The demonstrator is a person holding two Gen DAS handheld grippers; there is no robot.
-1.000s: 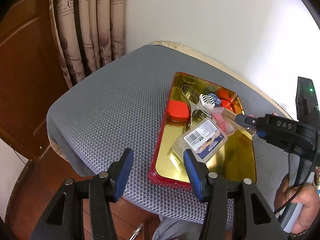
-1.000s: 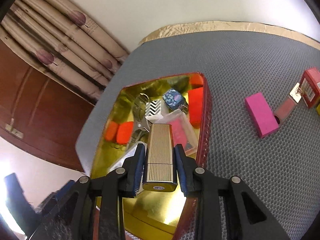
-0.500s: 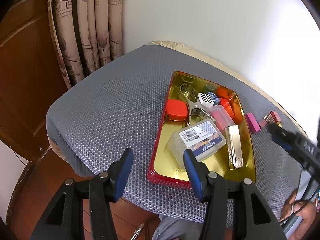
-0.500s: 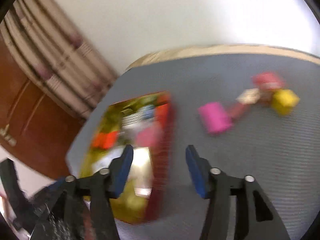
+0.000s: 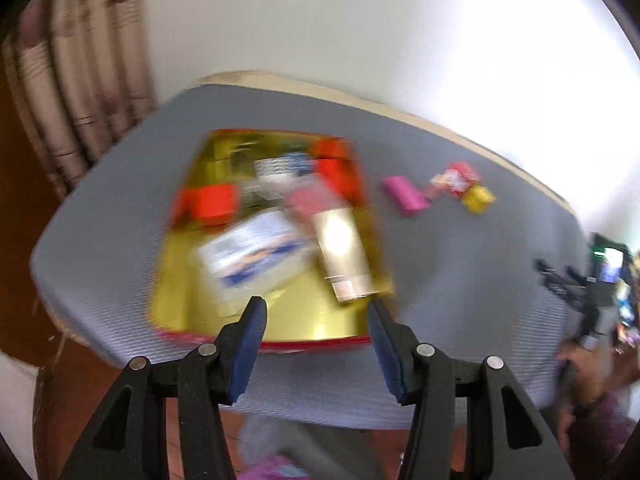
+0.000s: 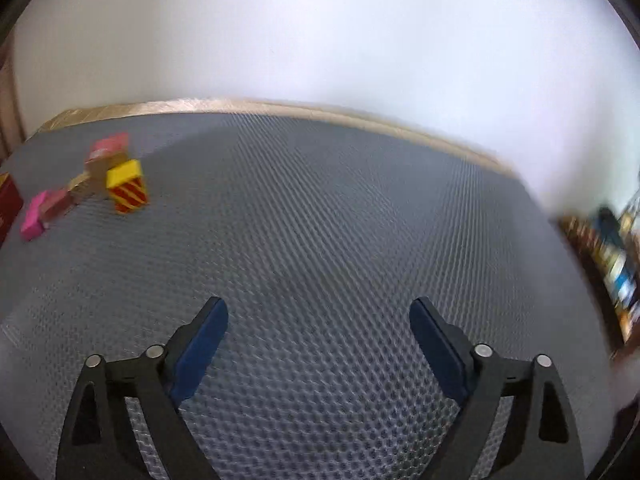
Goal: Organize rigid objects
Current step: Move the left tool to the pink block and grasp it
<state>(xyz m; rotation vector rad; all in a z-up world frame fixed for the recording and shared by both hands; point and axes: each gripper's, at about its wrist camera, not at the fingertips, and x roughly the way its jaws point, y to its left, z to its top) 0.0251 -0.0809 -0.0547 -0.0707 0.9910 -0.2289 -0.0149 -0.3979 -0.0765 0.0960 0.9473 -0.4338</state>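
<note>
At the left, the gold tray (image 5: 240,320) with a red rim sits on the grey tabletop (image 5: 460,280) just ahead of the left tool (image 5: 316,312), whose jaws stand part-open and empty; it holds orange blocks (image 5: 208,204), a labelled clear box (image 5: 256,256) and a long gold case (image 5: 344,252) lying front to back. To its right, outside the tray, lie a pink block (image 6: 34,216), a red box (image 6: 110,146) and a yellow striped cube (image 6: 126,186). The right tool (image 6: 318,320), jaws opening with nothing between them, faces bare mat, so these lie far to its left, probably the next pick.
</note>
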